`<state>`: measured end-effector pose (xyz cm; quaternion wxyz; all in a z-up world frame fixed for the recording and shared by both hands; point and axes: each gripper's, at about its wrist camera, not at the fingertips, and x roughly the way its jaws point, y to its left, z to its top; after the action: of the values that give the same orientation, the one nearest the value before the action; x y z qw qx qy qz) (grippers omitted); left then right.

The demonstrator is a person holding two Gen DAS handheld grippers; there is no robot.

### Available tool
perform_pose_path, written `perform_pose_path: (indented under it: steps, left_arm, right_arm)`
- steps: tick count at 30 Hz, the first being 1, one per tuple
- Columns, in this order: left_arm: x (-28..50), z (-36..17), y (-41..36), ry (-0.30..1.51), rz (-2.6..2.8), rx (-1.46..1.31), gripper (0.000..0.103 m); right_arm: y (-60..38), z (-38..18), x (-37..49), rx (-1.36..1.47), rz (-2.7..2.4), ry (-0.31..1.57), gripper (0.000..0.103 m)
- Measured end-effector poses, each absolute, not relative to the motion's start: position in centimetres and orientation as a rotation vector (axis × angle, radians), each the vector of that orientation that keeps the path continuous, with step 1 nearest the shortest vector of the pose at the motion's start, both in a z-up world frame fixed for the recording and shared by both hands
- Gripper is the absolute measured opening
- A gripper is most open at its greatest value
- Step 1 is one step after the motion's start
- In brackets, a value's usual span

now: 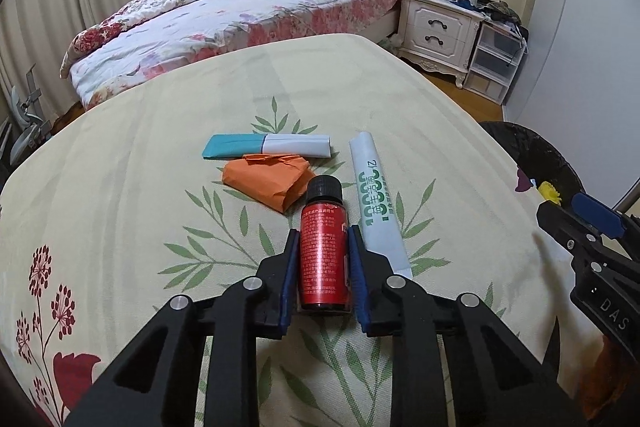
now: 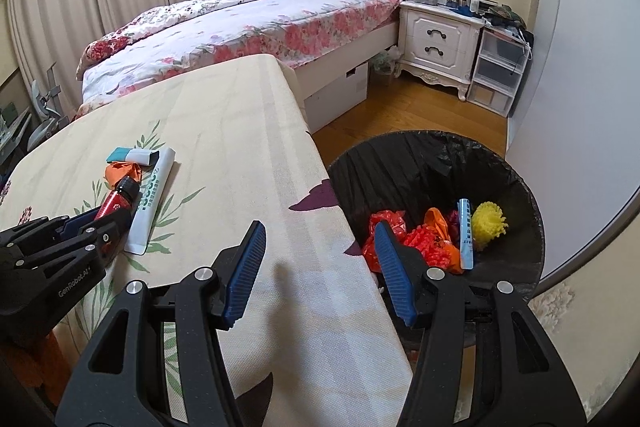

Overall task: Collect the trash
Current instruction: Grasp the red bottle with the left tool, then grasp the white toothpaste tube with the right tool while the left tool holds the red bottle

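My left gripper [image 1: 322, 239] is shut on a small red bottle [image 1: 323, 247] with a black cap, on the floral tablecloth. Beside it lie a white tube [image 1: 378, 203] with green print, a crumpled orange paper [image 1: 268, 183] and a teal-and-white packet [image 1: 266, 145]. In the right wrist view the left gripper [image 2: 102, 221] holds the red bottle [image 2: 116, 201] next to the white tube [image 2: 154, 195]. My right gripper [image 2: 320, 255] is open and empty, above the table's right edge next to the black-lined trash bin [image 2: 424, 163].
The bin holds red and orange wrappers [image 2: 424, 239], a blue-white stick [image 2: 465, 231] and a yellow ball [image 2: 489, 221]. The table [image 2: 240, 131] stands left of the bin. A bed [image 2: 256, 23], a white nightstand [image 2: 440, 39] and plastic drawers [image 2: 498, 71] stand beyond on the wooden floor.
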<state>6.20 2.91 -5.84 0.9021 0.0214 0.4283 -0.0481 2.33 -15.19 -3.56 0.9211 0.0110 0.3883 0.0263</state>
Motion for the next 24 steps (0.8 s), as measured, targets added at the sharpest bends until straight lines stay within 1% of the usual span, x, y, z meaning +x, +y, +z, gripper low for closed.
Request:
perform_pose_path:
  steps: [12, 24]
  left_arm:
    - [3.4, -5.7, 5.1, 0.89, -0.09, 0.024, 0.025]
    - [2.5, -5.8, 13.3, 0.886, 0.09, -0.063, 0.025]
  right_arm:
    - [-12.4, -4.1, 2.7, -0.003, 0.143, 0.85, 0.055]
    - [-7.5, -4.3, 3.9, 0.002, 0.265, 0.887, 0.059]
